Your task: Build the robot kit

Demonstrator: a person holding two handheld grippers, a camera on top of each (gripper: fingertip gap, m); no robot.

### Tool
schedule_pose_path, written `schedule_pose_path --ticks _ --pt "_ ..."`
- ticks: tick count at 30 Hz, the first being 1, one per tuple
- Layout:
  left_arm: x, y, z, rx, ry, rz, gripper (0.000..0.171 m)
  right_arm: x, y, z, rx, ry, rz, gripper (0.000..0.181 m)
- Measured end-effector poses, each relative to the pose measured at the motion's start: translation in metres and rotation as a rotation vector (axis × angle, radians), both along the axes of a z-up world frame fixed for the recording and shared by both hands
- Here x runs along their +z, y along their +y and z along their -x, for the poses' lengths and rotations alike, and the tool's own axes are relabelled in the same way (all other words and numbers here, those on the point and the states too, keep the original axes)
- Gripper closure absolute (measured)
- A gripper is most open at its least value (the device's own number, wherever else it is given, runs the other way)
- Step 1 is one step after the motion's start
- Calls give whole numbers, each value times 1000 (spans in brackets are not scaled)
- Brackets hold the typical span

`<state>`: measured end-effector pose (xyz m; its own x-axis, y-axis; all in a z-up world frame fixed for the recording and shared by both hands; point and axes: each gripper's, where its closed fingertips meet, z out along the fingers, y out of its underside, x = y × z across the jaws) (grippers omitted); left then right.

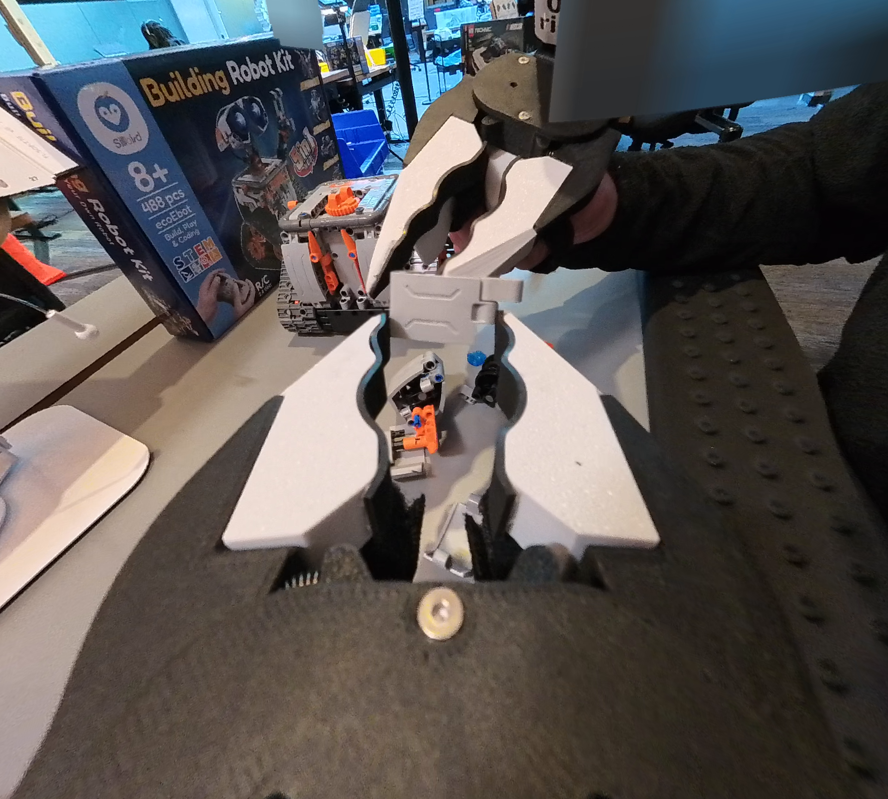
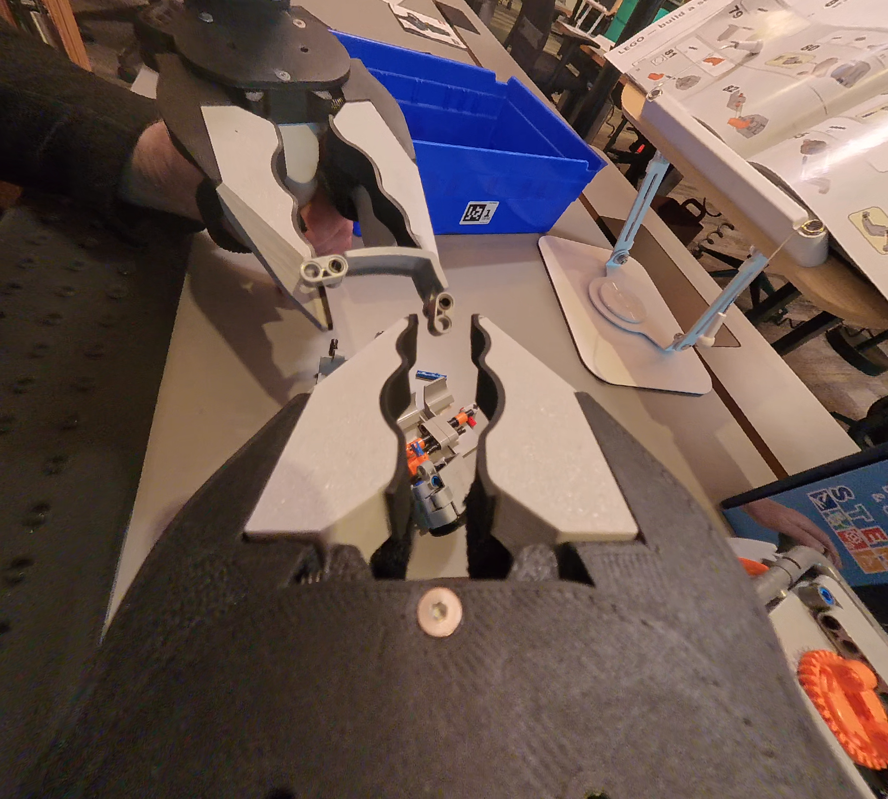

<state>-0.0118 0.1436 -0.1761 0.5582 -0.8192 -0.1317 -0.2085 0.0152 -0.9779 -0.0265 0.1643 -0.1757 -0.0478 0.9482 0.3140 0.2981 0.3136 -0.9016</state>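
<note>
My left gripper (image 1: 439, 319) pinches grey plastic panel (image 1: 435, 305) at fingertips. My right gripper (image 2: 442, 319), just ahead, narrow gap, tips around panel's pin-hole end; contact unclear. Loose orange-grey bricks (image 1: 418, 430) on table below. Panel looks light, rigid, smooth; edges seem best hold.

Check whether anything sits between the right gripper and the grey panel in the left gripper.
Nothing visible does: the grey panel, held in the left gripper, ends right at the tips of the open right gripper.
</note>
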Motion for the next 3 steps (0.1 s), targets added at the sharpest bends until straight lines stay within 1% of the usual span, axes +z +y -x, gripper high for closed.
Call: schedule_pose_path --ticks 3 --pt "-2 0 -1 -2 6 3 131 1 -2 0 10 7 8 170"
